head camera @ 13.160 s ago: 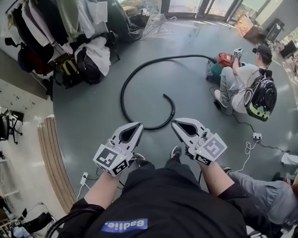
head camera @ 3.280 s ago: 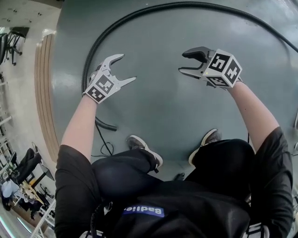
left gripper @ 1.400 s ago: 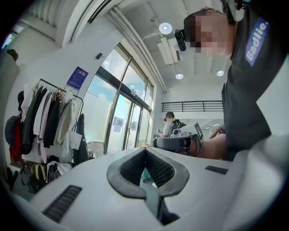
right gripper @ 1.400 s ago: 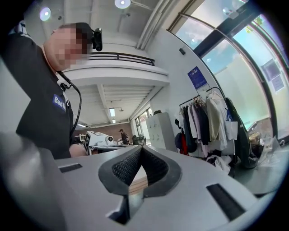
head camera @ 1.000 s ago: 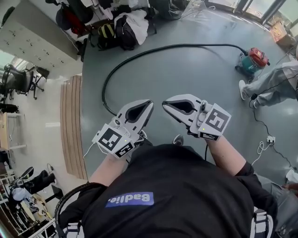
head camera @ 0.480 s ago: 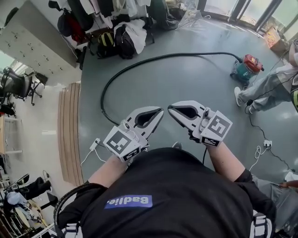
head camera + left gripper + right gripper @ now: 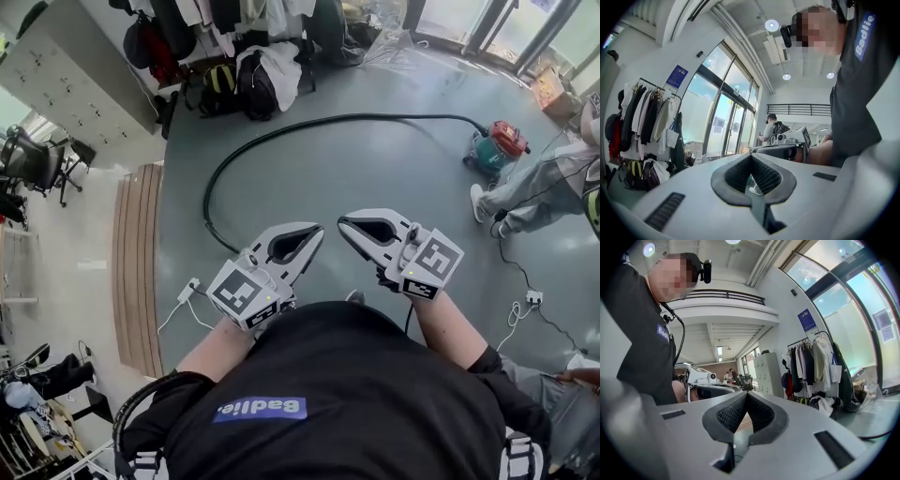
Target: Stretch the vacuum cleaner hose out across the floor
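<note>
Since both pairs of jaws are clenched tip to tip with nothing between the ribbed black pads, the left gripper (image 7: 317, 231) and right gripper (image 7: 343, 223) are both empty, two white shells side by side. There's one black corrugated hose (image 7: 366, 116), lying on the smooth grey floor (image 7: 394, 187) in a wide open arc. It runs from the single red-and-teal canister vacuum (image 7: 497, 143) round to the left and back down near the left gripper. A heap of backpacks (image 7: 239, 84) sits beyond it.
</note>
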A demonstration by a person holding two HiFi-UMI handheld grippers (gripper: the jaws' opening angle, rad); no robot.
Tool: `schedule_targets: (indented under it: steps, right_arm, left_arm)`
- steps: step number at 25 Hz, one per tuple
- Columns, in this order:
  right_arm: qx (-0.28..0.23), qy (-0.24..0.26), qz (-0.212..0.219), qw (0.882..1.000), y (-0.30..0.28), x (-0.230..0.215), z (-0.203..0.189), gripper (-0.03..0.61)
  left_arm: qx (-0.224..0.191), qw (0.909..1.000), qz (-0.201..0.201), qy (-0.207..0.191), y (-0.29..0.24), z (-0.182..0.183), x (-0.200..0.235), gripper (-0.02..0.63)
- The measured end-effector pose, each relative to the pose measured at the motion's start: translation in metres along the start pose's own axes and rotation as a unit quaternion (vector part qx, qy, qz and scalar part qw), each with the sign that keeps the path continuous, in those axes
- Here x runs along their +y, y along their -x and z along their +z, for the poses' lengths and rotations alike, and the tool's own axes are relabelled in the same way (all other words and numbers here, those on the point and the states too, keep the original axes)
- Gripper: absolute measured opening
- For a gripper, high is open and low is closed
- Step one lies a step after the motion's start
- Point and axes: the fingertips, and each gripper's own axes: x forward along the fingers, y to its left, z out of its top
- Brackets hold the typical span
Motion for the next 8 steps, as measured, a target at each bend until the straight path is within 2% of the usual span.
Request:
schedule_targets:
  steps: [8]
  right_arm:
    - [0.001, 0.001, 0.001, 1.000, 0.000, 0.016, -0.001, 0.005]
  left_arm:
    - [0.002, 1.0000, 0.009, -0.002, 0.016, -0.002, -0.006, 0.008]
